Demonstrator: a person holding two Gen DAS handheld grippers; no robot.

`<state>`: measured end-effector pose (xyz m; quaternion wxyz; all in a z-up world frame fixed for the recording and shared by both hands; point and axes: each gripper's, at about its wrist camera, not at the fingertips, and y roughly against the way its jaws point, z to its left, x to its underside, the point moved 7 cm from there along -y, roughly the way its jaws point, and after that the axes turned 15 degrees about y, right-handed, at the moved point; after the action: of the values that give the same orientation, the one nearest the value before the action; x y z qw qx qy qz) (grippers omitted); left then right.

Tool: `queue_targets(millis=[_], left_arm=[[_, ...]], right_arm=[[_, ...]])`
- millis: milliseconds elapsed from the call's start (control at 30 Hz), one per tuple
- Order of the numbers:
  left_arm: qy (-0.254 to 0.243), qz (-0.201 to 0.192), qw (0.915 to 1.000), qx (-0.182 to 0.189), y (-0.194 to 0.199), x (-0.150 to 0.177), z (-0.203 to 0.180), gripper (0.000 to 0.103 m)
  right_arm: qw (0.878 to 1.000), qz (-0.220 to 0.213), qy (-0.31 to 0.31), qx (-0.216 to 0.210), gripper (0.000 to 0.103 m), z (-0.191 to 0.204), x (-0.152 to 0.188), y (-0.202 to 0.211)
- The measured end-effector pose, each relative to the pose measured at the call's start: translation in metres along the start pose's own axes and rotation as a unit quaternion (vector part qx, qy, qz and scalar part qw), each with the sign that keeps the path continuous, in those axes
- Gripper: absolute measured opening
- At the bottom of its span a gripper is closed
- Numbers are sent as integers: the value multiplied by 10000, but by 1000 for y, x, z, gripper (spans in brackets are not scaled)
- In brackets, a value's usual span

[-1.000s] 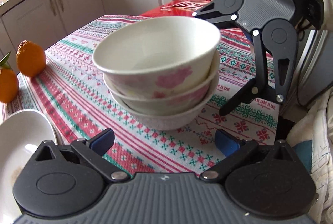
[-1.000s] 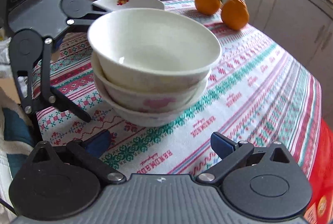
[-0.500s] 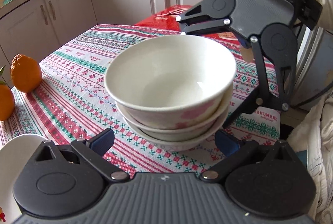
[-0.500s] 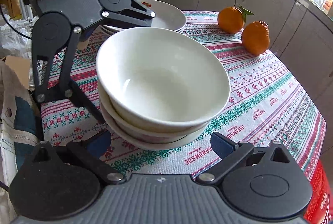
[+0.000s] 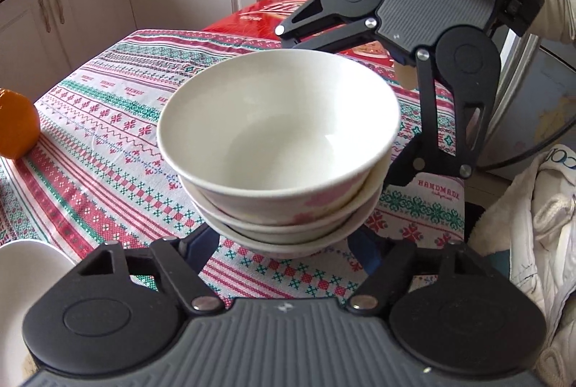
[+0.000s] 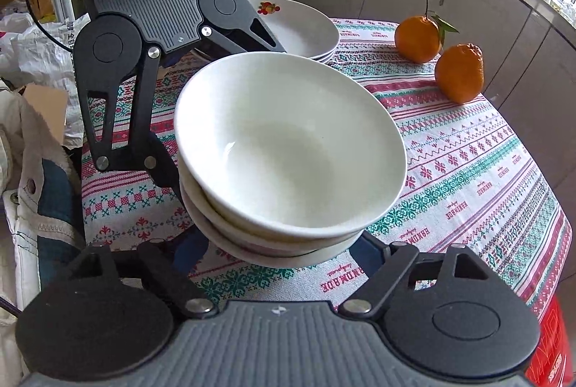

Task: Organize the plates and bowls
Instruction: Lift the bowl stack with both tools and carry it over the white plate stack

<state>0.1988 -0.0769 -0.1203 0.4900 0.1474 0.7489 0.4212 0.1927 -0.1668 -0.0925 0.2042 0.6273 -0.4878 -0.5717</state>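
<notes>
On the patterned tablecloth [image 5: 108, 149], three nested bowls [image 5: 280, 142] sit between two closing grippers.
From left to right in the right wrist view: the left gripper [image 6: 201, 106] and the right gripper [image 6: 284, 250] each have their jaws closing around the stack's base; actual pad contact cannot be told. Farther back stand stacked plates [image 6: 302, 27], then two oranges [image 6: 459, 72].

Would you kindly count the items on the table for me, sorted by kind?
Bowls, nested in one stack: 3
Plates, stacked behind the bowls: about 3, rims hard to separate
Oranges: 2
Total: about 8
</notes>
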Motion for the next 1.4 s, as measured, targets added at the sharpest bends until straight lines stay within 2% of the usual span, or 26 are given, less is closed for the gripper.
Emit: queue_targets(millis=[333,833,1200,1400], left_arm=[[-99,164,9995,231,-2,-4,6,78],[-65,160,9996,239,7,-5,3,78],[36,-148,9998,117,51,-4,6,78],[177,-332,9992,-119,78,1,20,78]], right_arm=[[9998,-14,-85,-173,87,-6,3,-3],[9996,17,-213,-204,87,-5,-3,4],[9999,-44,49,-102,87,-4,-40,22],[9994,-141,299,-140,87,-6,-73,18]])
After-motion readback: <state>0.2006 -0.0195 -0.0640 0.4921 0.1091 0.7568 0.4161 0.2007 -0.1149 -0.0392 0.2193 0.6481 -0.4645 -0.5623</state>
